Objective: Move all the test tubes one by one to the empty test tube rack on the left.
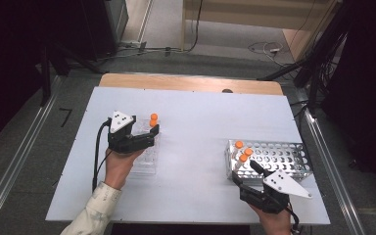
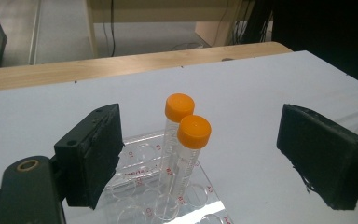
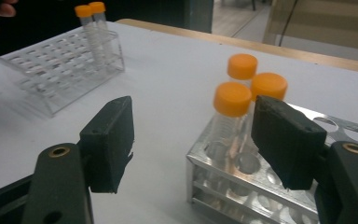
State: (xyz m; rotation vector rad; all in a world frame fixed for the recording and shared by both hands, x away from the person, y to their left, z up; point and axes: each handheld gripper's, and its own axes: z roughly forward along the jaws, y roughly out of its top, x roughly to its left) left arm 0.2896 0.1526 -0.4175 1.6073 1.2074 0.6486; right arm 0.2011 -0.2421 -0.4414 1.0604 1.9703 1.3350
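Two orange-capped clear plastic tubes (image 2: 182, 154) stand upright in the transparent acrylic rack (image 1: 146, 155), between the left gripper's (image 1: 152, 135) parted, empty jaws, while the right gripper (image 1: 245, 176), jaws likewise apart, nears three similar tubes (image 3: 244, 100) in the perforated metal rack (image 1: 274, 157), apparently for transfer.

I see counter (image 1: 191, 112) evenly lit from overhead, soft shadows, surroundings dark. Mild glare on metal rack (image 1: 274, 156). High view coarse; near claw pads slightly soft.
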